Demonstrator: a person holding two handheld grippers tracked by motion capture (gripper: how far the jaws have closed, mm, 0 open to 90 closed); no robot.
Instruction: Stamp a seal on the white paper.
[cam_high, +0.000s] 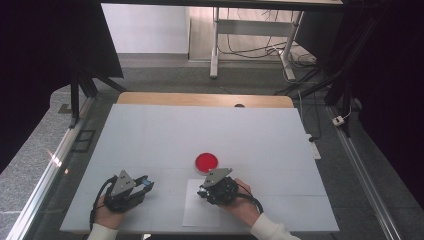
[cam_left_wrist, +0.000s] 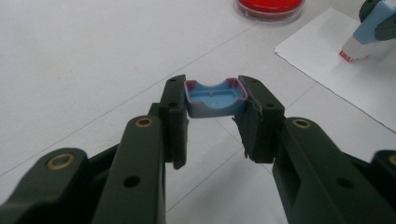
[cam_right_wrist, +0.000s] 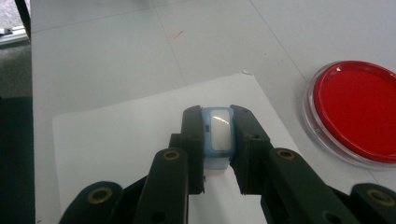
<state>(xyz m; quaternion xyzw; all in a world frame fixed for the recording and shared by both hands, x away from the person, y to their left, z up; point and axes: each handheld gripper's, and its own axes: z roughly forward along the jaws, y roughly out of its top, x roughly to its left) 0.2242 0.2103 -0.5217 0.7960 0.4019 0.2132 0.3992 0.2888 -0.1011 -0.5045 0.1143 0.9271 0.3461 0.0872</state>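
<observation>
Stamp, a light-blue plastic block with a clear window on its top (cam_right_wrist: 219, 133), sits clamped between the black jaws of the right gripper (cam_right_wrist: 218, 140) at lower centre of the right gripper view, long axis running up the frame and away from the camera. In the left gripper view the same stamp (cam_left_wrist: 369, 32) shows at the upper right edge, tilted, its red-tipped white base pointing down-left and touching the white paper sheet (cam_left_wrist: 336, 70). In the high view the paper (cam_high: 200, 210) lies at lower centre of the white table (cam_high: 150, 140), and the right gripper (cam_high: 202, 192) is over its upper edge, jaws pointing toward frame left. Cap, a small light-blue plastic tray with red-stained rim corners (cam_left_wrist: 215, 98), is pinched by its two ends between the jaws of the left gripper (cam_left_wrist: 214, 100) at the centre of the left gripper view, open hollow facing up and toward the camera, long axis across the frame. Left gripper (cam_high: 145, 184) in the high view sits at lower left, jaws pointing right, hand (cam_high: 107, 215) beneath it, white sleeve at the bottom edge. Right hand (cam_high: 240, 205) comes in from lower right, wrist angled up-left. Round clear dish of red ink (cam_high: 206, 161) lies just above the right gripper, apart from the paper.
</observation>
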